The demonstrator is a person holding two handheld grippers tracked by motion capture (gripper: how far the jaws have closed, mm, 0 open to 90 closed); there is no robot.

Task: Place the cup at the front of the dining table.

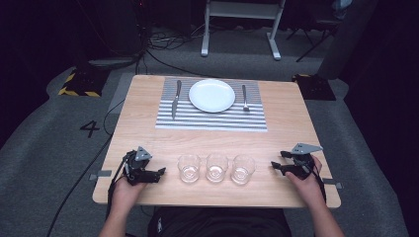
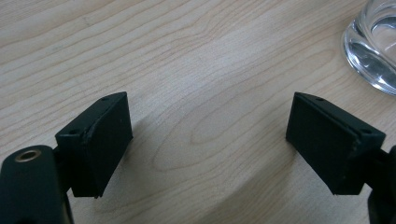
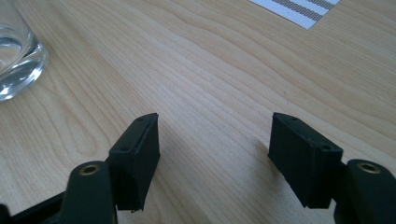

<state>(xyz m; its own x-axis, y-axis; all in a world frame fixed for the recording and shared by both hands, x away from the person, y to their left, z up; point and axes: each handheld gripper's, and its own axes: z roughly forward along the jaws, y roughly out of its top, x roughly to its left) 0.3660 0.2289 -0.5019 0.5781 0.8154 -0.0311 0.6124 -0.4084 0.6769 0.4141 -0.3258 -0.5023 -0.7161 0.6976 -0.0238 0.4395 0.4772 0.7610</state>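
Three clear glasses stand in a row near the table's front edge: a left glass [image 1: 188, 168], a middle glass [image 1: 216, 167] and a right glass [image 1: 243, 169]. My left gripper [image 1: 161, 172] rests on the table left of them, jaws open and empty, pointing toward the left glass [image 2: 373, 51]. On the other side my right gripper [image 1: 274, 166] lies open and empty, aimed at the right glass [image 3: 16, 56]. Between the left gripper's [image 2: 208, 140] jaws there is bare wood, and the same holds for the right gripper [image 3: 212, 154].
At the back a striped placemat [image 1: 211, 120] carries a white plate [image 1: 212, 95], a knife [image 1: 175, 98] to its left and a fork [image 1: 245, 97] to its right. The wooden table [image 1: 148, 143] ends close behind both hands. A corner of the placemat [image 3: 299, 9] lies ahead.
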